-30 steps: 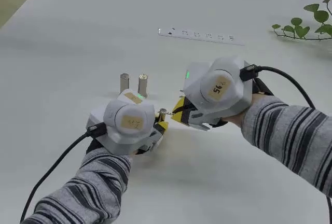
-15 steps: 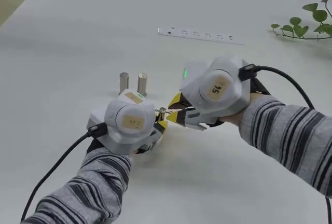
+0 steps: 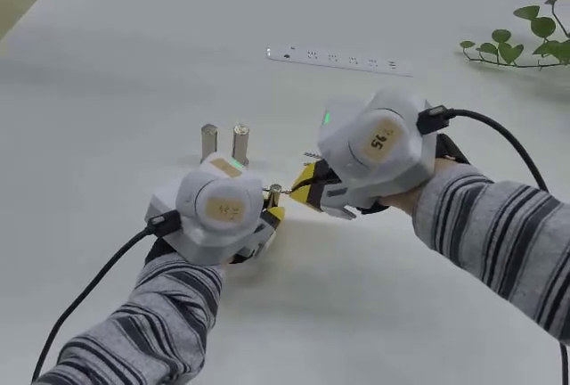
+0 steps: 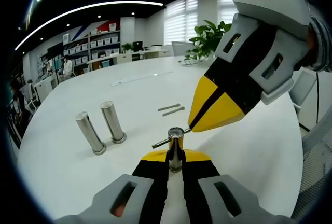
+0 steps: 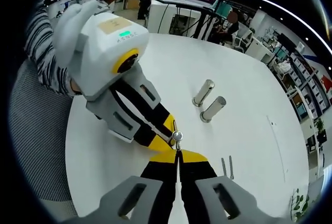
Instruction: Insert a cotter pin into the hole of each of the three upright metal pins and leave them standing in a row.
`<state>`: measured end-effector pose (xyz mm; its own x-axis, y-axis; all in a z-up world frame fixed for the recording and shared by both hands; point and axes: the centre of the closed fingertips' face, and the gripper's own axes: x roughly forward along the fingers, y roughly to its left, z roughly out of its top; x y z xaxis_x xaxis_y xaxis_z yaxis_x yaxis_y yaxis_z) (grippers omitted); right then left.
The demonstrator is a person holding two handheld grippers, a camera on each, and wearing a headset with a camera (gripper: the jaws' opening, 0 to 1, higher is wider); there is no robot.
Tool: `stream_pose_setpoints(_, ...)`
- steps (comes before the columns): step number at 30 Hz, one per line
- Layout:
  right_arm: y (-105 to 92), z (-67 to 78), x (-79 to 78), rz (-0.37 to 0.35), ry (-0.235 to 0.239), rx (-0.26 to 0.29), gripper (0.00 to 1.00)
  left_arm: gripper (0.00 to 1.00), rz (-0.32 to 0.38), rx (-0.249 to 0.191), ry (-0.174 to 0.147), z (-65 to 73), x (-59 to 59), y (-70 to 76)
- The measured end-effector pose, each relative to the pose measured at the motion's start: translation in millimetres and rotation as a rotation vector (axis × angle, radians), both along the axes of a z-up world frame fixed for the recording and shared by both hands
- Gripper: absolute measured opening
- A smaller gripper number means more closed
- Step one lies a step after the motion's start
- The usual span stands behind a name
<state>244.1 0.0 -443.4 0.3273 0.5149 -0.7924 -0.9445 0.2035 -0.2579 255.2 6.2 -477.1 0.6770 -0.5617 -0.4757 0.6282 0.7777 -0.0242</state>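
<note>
Now your left gripper (image 4: 175, 164) clamps the silver cylindrical pin (image 4: 175, 146) mid-frame as an anchor; your right gripper (image 4: 192, 127) pinches the thin metal cotter pin (image 4: 162, 143) through it.

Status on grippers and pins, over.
Left gripper shut on upright pin; right gripper shut on cotter pin. Cotter through the hole. Two pins, two cotters waiting. Nothing blocking.

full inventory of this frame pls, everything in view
free metal pins: 2, silver, upright side by side on the table
held metal pin: 1, silver, upright between the left jaws
inserted cotter pin: 1, silver, through the held metal pin's hole
spare cotter pins: 2, silver, flat on the table beyond the grippers
power strip: 1, white, far side
plant: 1, green, far right edge
table: 1, white
left hand-held gripper: 1, grey, yellow-black jaws, shut on held metal pin
right hand-held gripper: 1, same colours, shut on inserted cotter pin
sleeves: 2, grey striped
</note>
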Motion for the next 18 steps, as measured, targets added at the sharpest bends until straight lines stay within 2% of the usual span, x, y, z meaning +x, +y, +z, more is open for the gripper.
stream_pose_setpoints(11,2.1,0.6,0.2,-0.01,0.008,0.015,0.0,0.05,-0.002,0.001,-0.002,-0.5,0.5,-0.1)
stream_pose_setpoints(18,-0.1,5.4,3.8,-0.079,0.02,0.085,0.0,0.05,-0.006,0.002,-0.005,-0.6,1.4,0.8)
